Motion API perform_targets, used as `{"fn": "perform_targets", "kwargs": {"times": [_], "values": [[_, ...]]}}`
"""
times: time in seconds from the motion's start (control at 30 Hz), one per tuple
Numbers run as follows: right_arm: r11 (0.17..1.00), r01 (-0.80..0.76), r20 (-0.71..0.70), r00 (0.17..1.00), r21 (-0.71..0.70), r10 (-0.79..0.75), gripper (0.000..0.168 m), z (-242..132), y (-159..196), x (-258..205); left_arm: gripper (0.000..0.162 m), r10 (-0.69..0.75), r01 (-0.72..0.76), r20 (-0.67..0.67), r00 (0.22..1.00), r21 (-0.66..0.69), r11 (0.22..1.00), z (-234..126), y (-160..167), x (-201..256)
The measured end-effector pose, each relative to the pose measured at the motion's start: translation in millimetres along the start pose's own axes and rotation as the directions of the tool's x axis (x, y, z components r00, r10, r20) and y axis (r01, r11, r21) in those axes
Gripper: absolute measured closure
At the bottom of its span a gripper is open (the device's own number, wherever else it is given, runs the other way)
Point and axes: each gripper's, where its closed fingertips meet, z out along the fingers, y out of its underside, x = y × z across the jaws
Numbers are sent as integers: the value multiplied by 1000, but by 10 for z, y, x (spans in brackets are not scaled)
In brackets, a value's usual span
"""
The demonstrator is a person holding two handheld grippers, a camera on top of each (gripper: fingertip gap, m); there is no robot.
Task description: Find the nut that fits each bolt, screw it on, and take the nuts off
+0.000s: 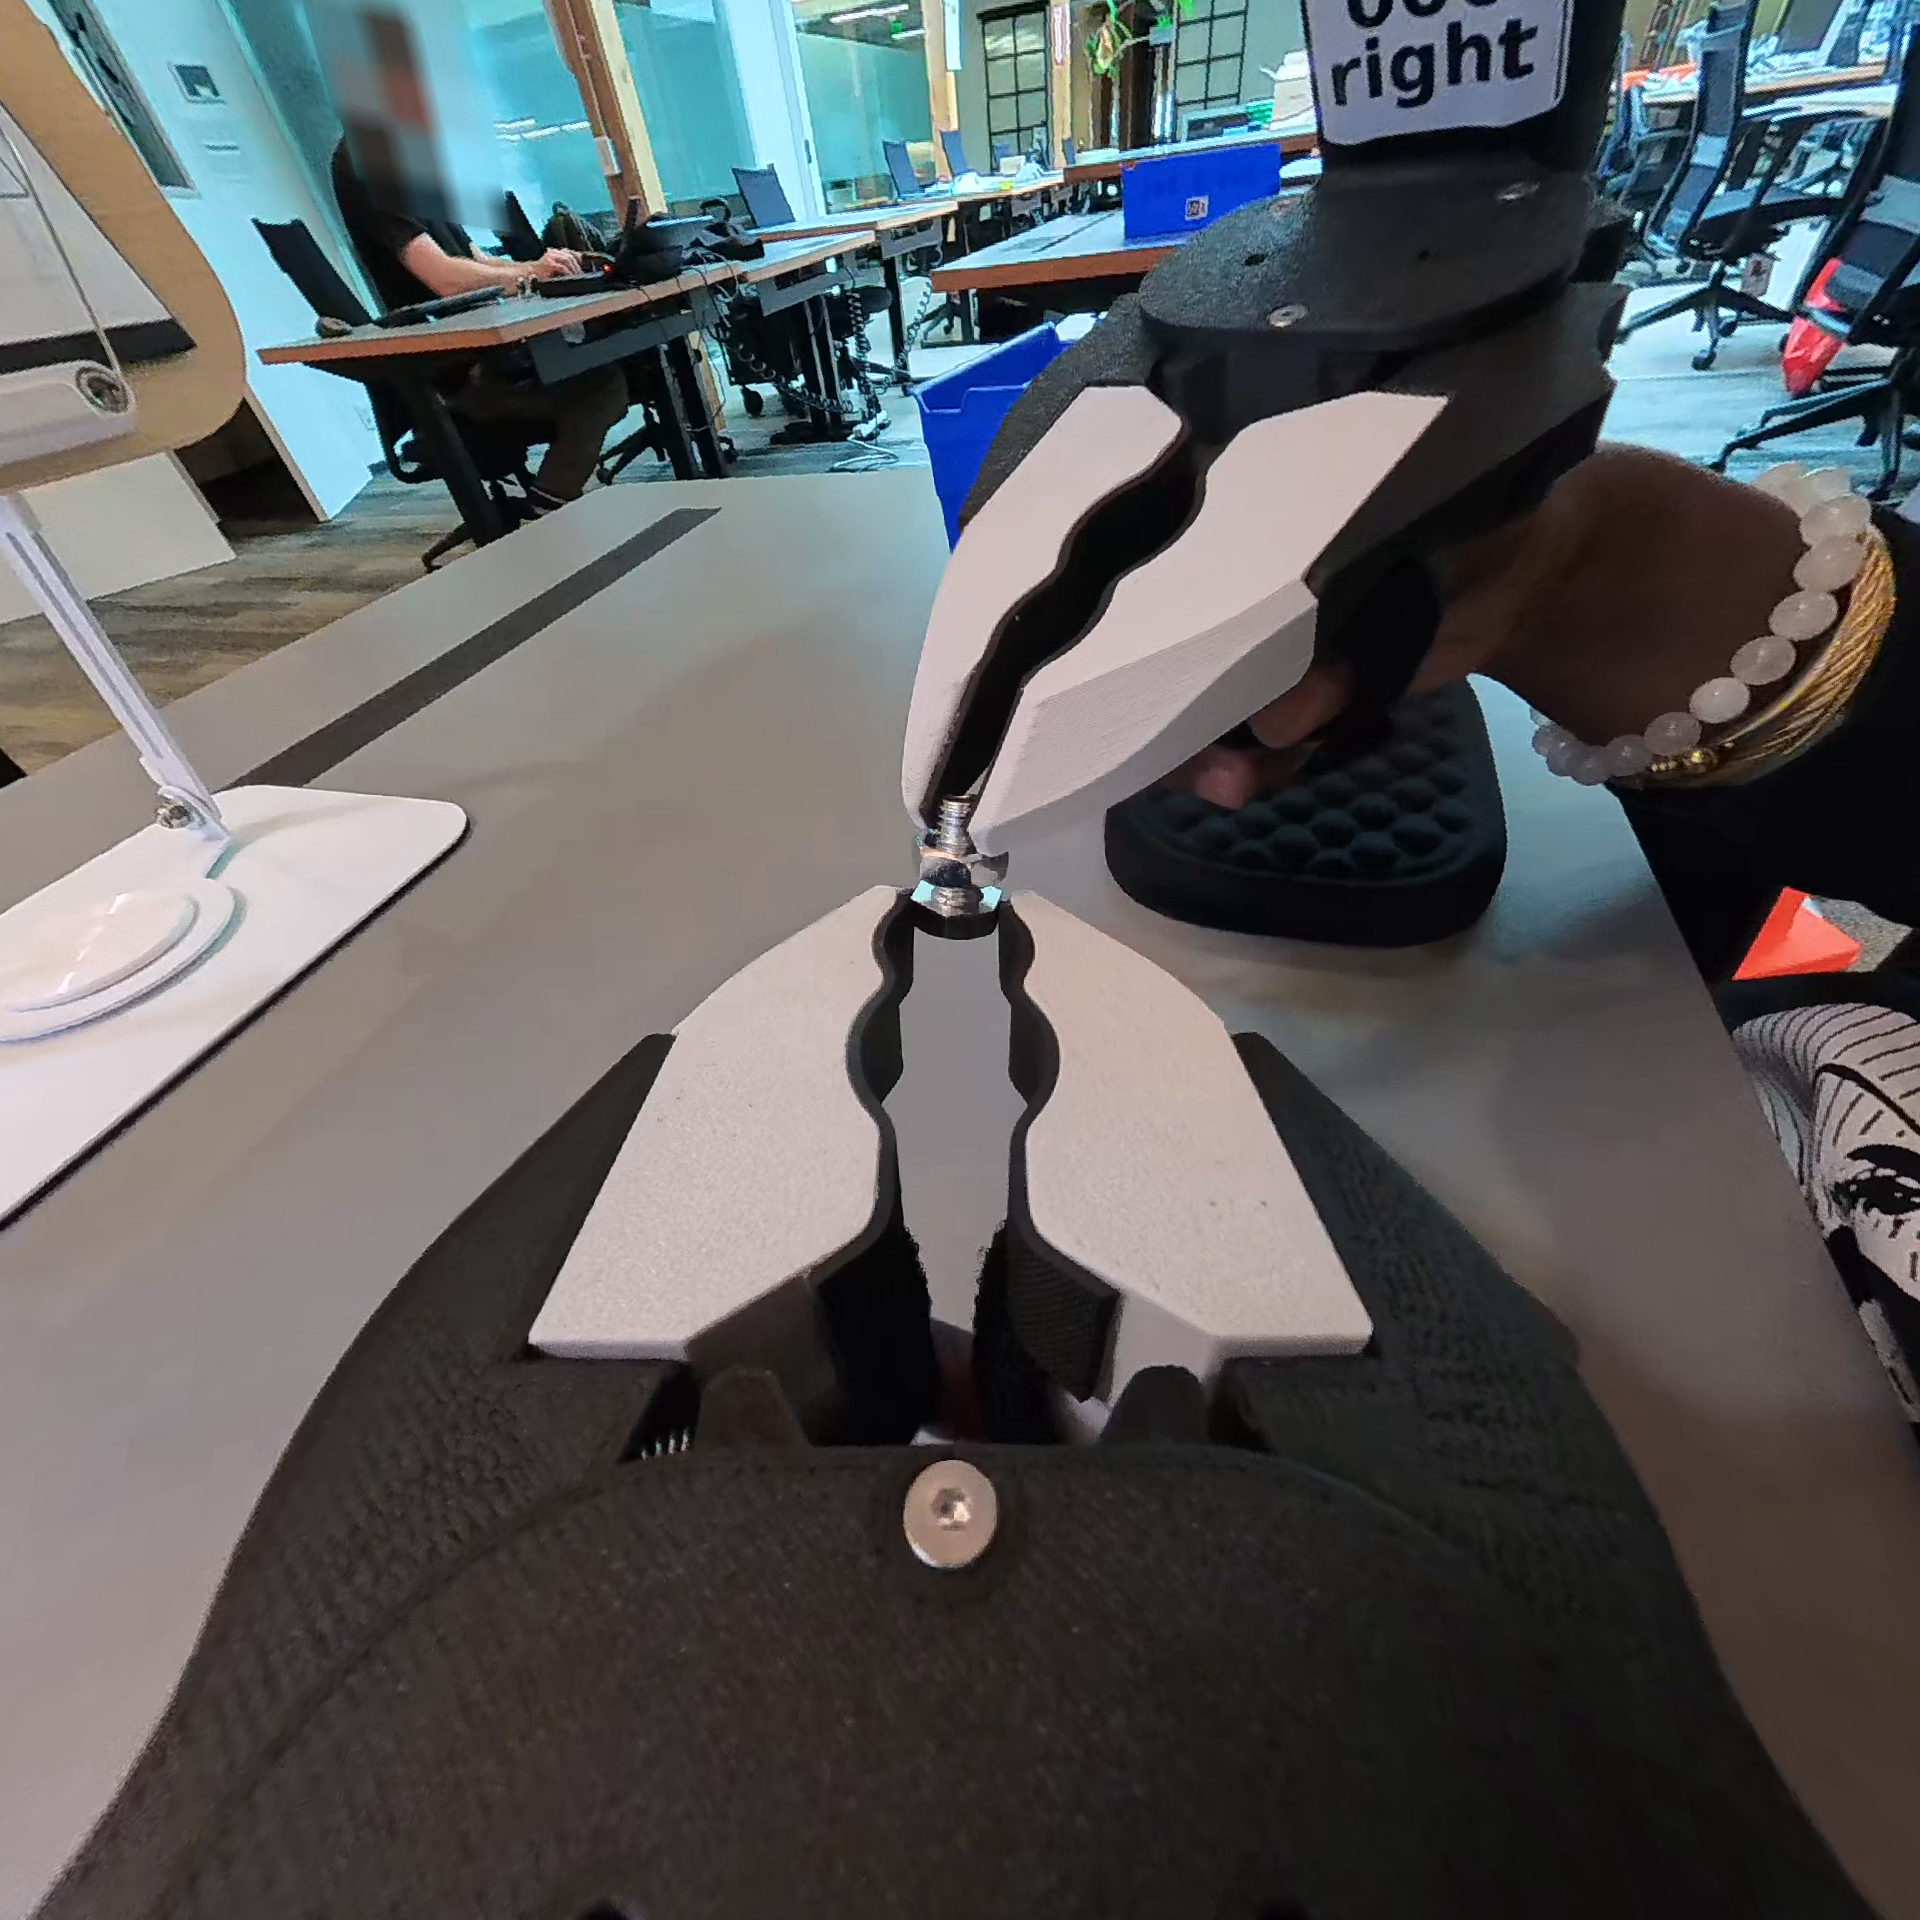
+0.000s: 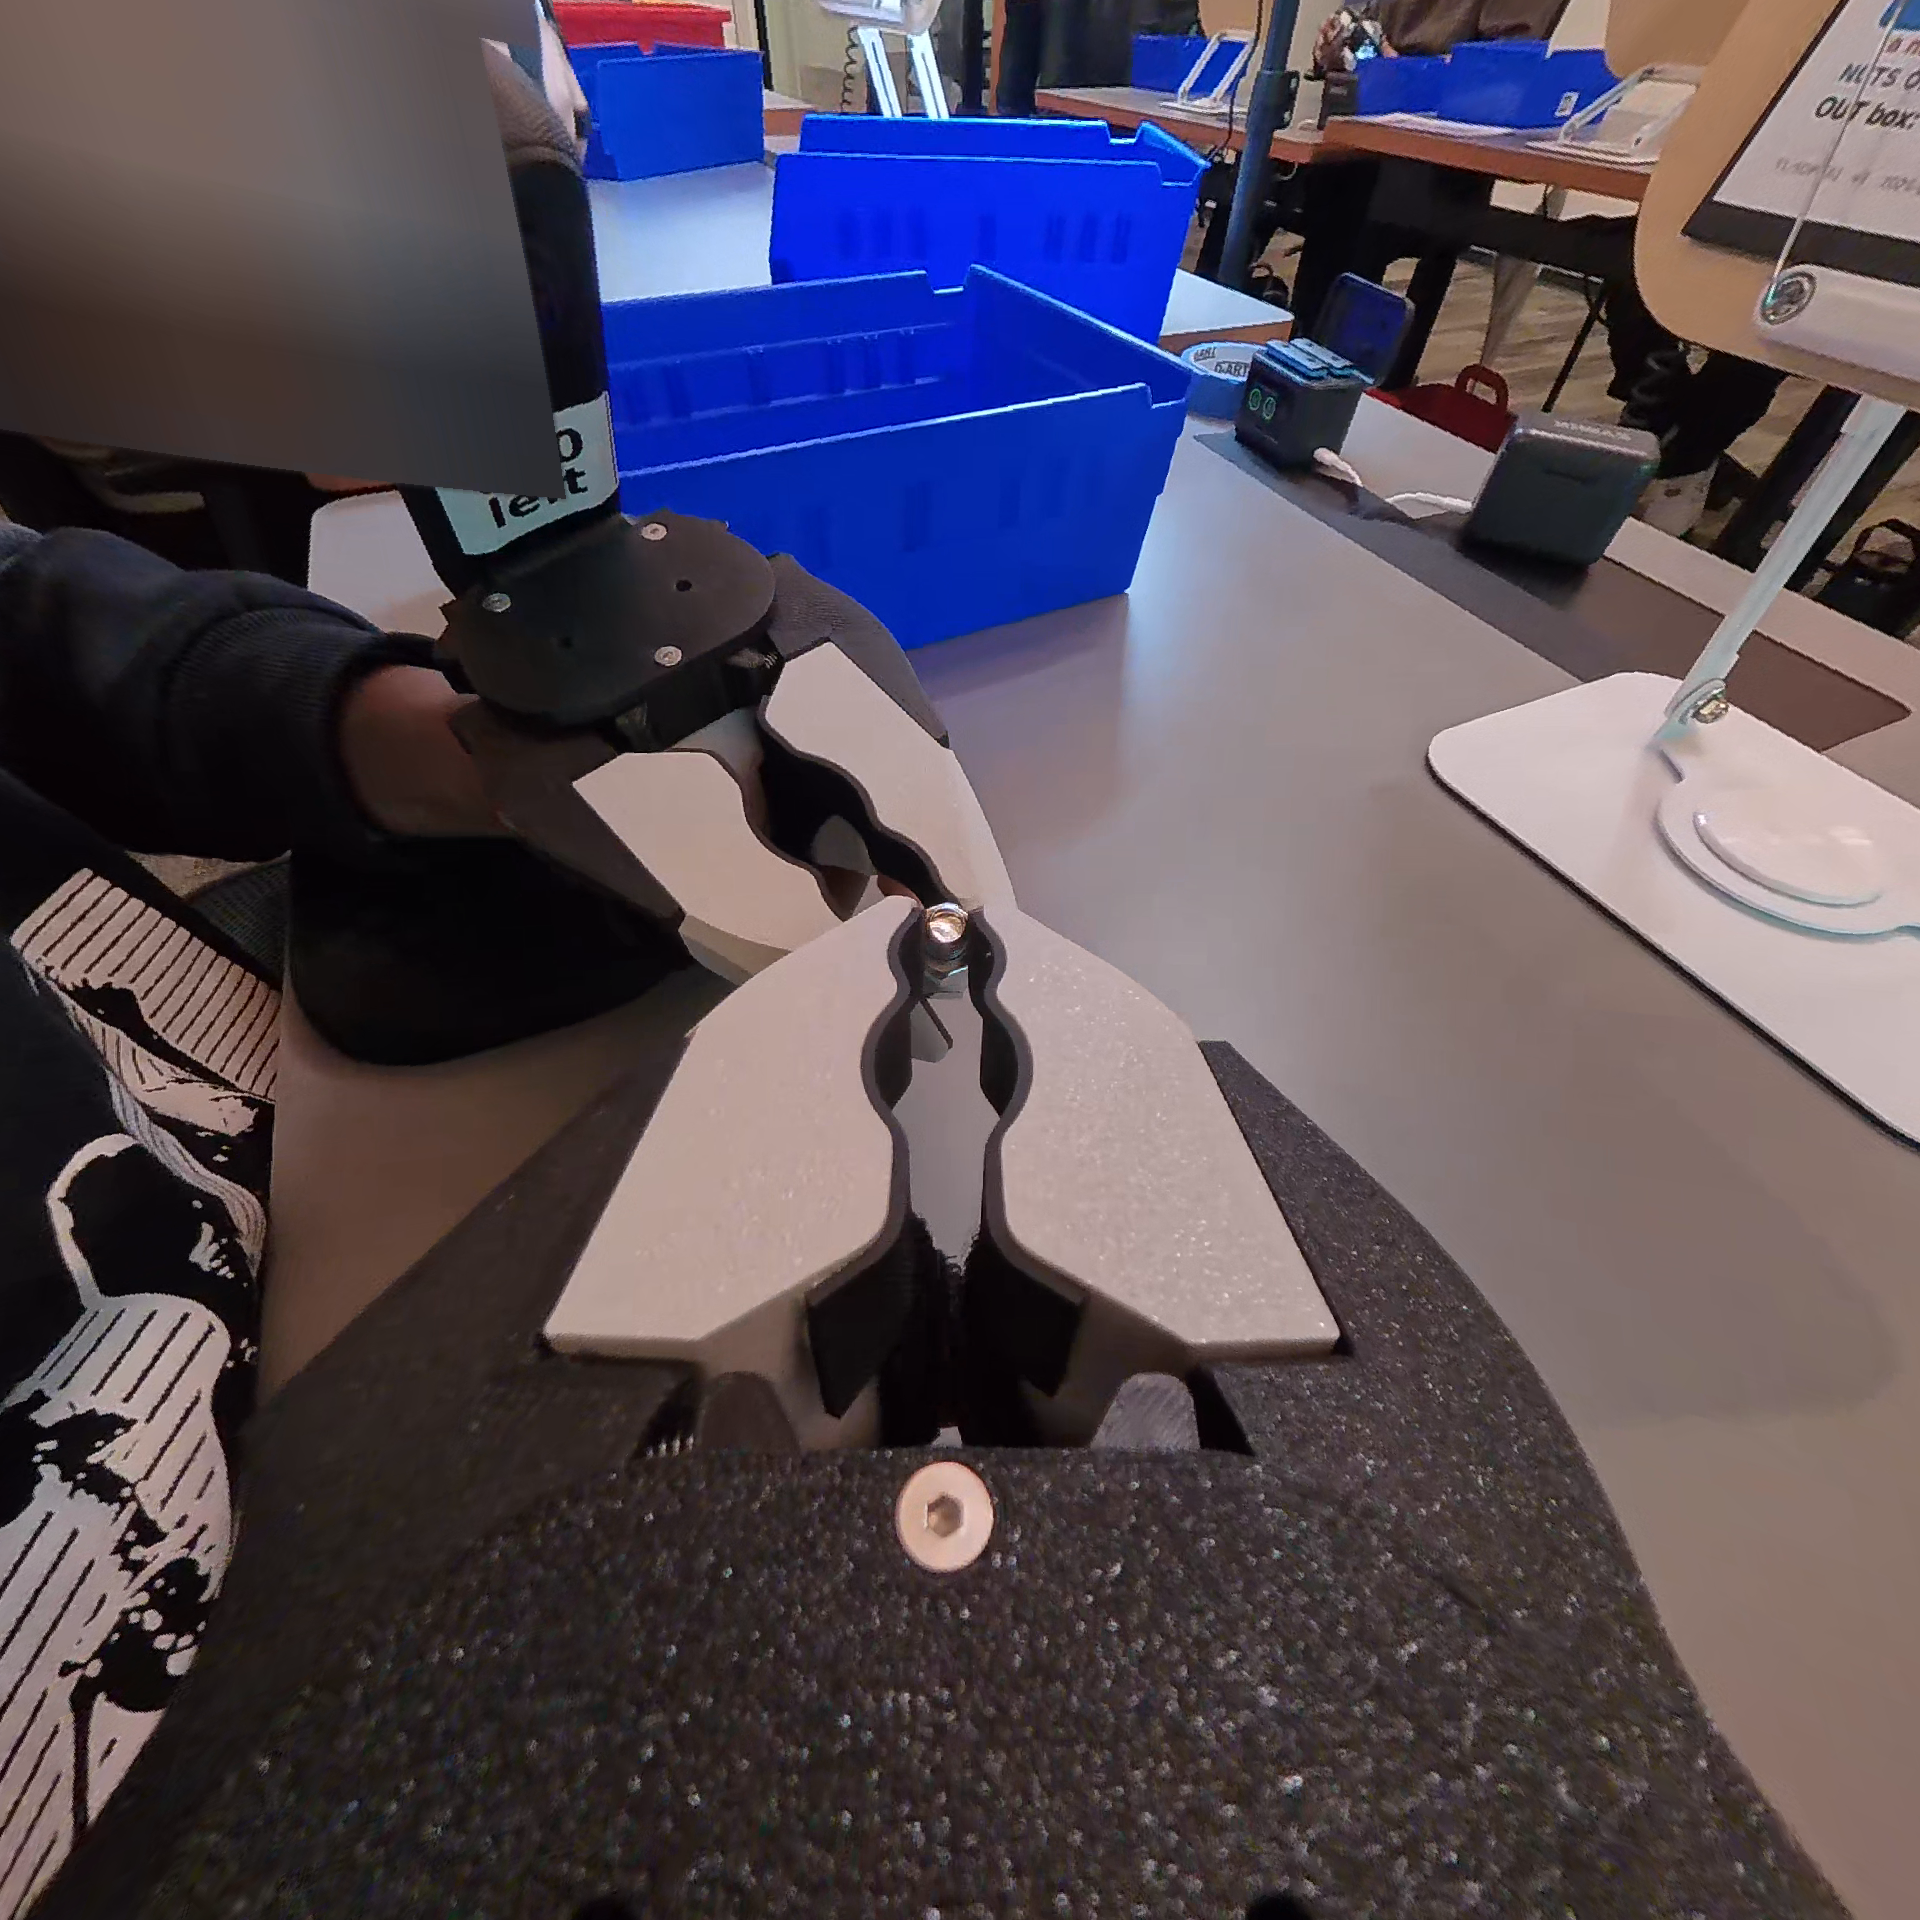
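Bolt [image 1: 957, 821] pinched between both grippers; bins [image 2: 894, 436] right-view only.

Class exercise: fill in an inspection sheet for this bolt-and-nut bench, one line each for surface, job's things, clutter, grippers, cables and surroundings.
Surface: grey table, dark strip along it.
Job's things: bolt with nuts threaded on, held off the table; blue bins behind.
Clutter: white stand base, black honeycomb pad, tape roll, two small grey cases.
Grippers: left gripper clamps the lower nut; right gripper clamps the bolt's threaded end.
Cables: white cable by the cases.
Surroundings: office desks, chairs, a seated person.
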Motion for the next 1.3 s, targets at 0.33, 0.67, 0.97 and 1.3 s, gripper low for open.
{"fn": "perform_targets", "kwargs": {"times": [0.33, 0.67, 0.97, 1.3], "values": [[998, -39, -411, 910, 44, 54, 161, -1248, -250, 904, 83, -78, 71, 100, 992, 79, 994, -22, -110, -152], [933, -356, -906, 374, 55, 196, 161, -3711, 699, 2029, 75, -114, 108, 87, 990, 67, 992, -23, -106, -153], [752, -659, -915, 301, 5, 270, 160, -3792, 1943, 2191, 77, -109, 107, 88, 990, 25, 994, 22, -2, -161], [733, -680, -928, 255, 29, 273, 139, -3859, 1951, 2155, 80, -122, 120, 88, 989, 23, 993, 8, -1, -187]]}}
